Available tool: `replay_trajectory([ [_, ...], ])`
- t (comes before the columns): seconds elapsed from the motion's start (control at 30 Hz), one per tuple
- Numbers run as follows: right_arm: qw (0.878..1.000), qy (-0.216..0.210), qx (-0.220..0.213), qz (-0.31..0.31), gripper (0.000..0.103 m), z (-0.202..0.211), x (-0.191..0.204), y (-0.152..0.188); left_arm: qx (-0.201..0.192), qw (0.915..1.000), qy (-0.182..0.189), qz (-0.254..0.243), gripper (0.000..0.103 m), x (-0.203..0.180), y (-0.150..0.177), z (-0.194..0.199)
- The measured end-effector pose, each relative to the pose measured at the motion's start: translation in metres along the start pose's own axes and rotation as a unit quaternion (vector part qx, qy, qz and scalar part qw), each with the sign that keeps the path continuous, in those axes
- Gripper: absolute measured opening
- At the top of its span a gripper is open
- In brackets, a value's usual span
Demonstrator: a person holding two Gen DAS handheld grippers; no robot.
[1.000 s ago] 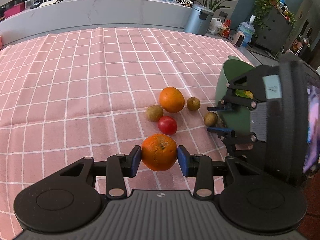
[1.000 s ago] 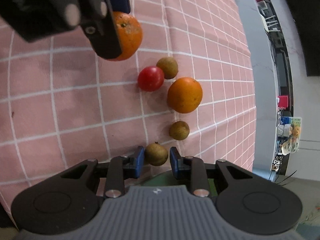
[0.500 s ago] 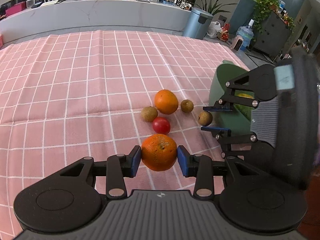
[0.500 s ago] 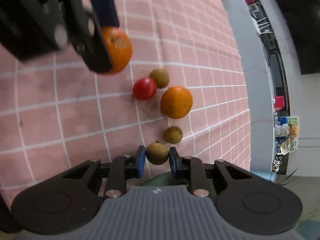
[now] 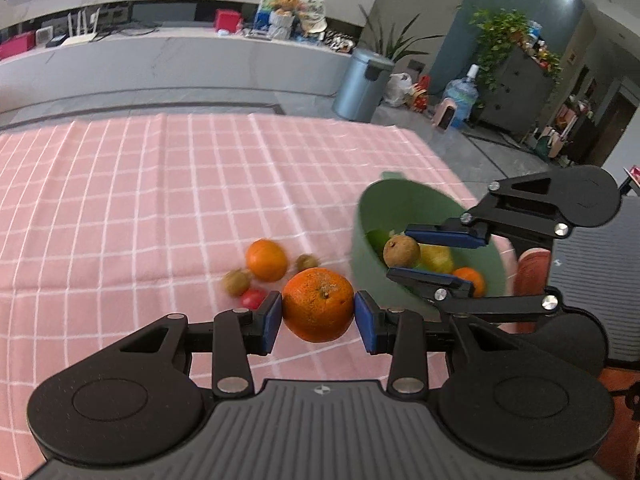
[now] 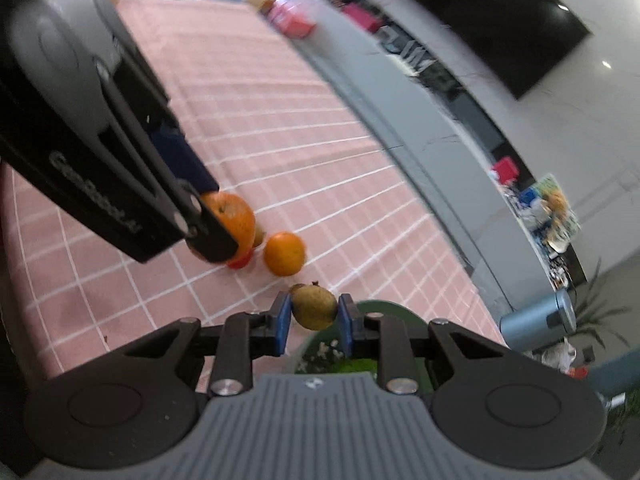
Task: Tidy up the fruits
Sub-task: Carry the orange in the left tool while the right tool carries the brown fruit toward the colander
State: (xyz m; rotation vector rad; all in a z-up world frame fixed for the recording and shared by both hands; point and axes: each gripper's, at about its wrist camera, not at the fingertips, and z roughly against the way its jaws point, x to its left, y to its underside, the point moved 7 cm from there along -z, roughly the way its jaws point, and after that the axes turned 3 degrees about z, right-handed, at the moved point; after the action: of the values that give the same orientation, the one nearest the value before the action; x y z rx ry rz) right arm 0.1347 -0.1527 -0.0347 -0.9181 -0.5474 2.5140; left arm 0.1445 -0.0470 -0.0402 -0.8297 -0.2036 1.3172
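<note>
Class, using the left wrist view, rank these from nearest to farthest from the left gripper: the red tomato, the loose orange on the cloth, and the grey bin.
1. Red tomato: just left of the left gripper, on the cloth.
2. Loose orange: beyond the tomato.
3. Grey bin: on the floor, past the table.

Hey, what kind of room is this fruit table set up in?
Probably a lived-in home or a shared lounge. A pink checked tablecloth covers the table, a long grey counter holds a white router and a teddy bear, and a grey pedal bin stands by leafy potted plants.
</note>
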Motion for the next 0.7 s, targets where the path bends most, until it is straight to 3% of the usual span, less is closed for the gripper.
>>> replay_trajectory([
  [0.33, 0.993, 0.041, -0.004, -0.108, 0.021, 0.034, -0.051, 0.05, -0.006, 0.9987, 0.037, -0.034, 0.044, -0.052, -0.025, -0.026],
  [0.5, 0.988, 0.045, 0.004, -0.145, 0.021, 0.028, -0.063, 0.077, 0.004, 0.9973, 0.051, -0.052, 0.044, -0.073, -0.035, -0.05],
  [0.7, 0.981, 0.034, -0.001, -0.189, 0.021, 0.006, -0.076, 0.096, 0.017, 0.9968, 0.04, -0.067, 0.044, -0.088, -0.042, -0.084],
])
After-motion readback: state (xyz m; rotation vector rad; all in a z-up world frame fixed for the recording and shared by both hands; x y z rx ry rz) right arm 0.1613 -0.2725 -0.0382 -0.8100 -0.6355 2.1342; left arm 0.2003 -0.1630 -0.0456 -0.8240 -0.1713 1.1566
